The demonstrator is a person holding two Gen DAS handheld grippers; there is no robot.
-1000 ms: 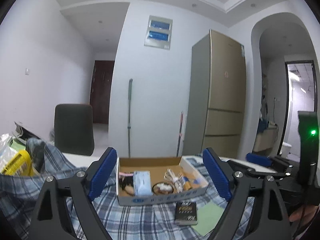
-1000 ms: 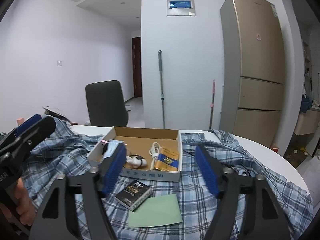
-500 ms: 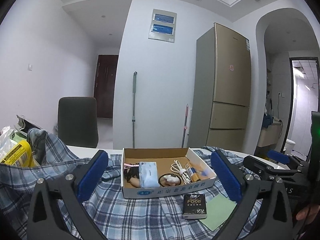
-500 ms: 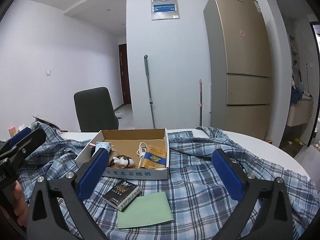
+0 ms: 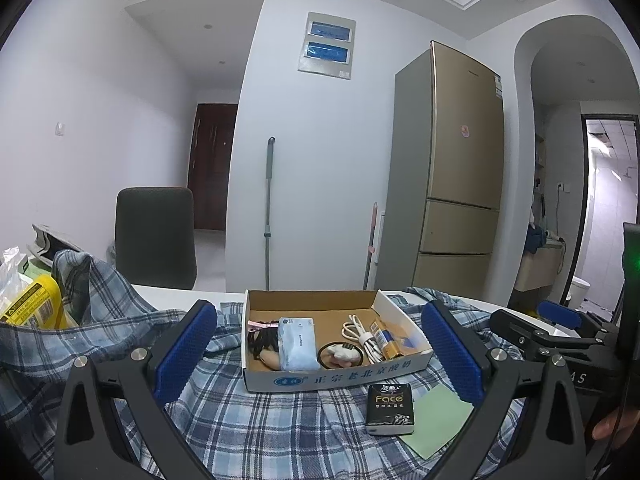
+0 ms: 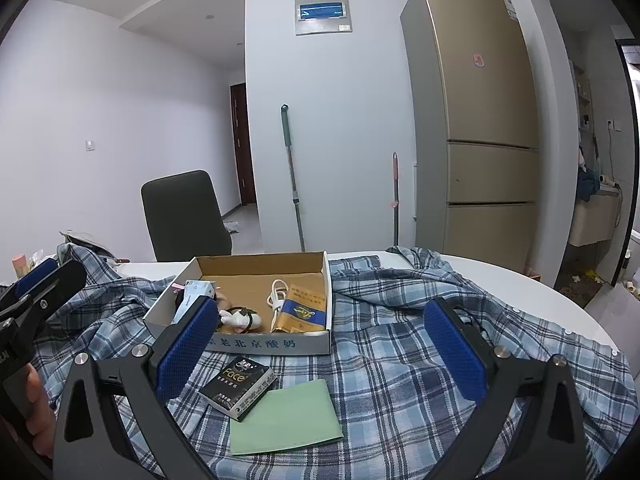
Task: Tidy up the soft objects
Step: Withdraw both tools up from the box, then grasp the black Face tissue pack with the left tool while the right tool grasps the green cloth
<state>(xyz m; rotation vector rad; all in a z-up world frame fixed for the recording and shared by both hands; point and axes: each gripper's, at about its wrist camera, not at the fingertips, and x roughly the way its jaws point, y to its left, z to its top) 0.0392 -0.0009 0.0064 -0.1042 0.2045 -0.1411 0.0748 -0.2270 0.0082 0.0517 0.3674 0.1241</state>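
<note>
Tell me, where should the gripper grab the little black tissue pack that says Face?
Probably across the two long side edges of the black Face tissue pack, coming down from above. It lies flat on the blue plaid shirt, one corner over the green paper sheet, so only its sides are free. The open right gripper looks nearest.

white walls all round, recessed spotlights in the stepped ceiling. a tall gold fridge (image 5: 460, 184) stands right of a wall panel (image 5: 326, 47) with two blue windows. mop handle (image 5: 269, 204) leans on the wall, dark chair (image 5: 155, 237) at the white table (image 6: 520, 280), dark door (image 5: 210, 166) down the hall, archway (image 5: 580, 128) to a lit tiled room.
</note>
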